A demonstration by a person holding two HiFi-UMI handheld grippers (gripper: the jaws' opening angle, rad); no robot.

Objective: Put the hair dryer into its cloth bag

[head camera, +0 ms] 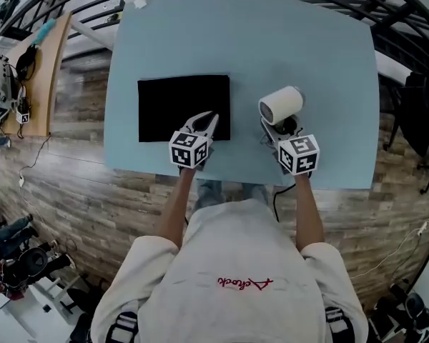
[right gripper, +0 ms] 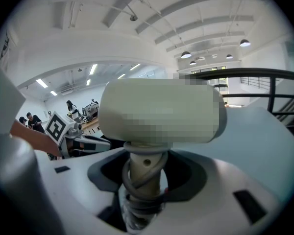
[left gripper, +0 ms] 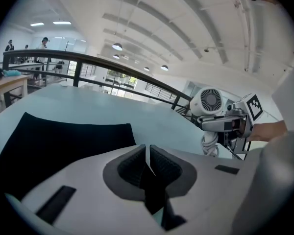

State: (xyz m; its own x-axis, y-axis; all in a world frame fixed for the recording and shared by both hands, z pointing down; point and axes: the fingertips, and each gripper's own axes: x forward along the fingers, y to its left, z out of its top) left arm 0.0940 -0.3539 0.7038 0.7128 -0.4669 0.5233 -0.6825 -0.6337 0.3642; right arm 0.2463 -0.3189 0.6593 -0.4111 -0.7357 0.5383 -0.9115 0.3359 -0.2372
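White hair dryer (head camera: 281, 105) clamped in right tool (head camera: 280, 128)

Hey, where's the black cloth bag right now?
In the head view, the black cloth bag lies flat on the blue table, left of centre, with the left hand-held gripper over its near right corner and the hair dryer to its right.

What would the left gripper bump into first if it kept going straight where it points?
Probably the blue table, right beside the black cloth bag's right edge. The shut left gripper tilts down there; it might clip the bag instead.
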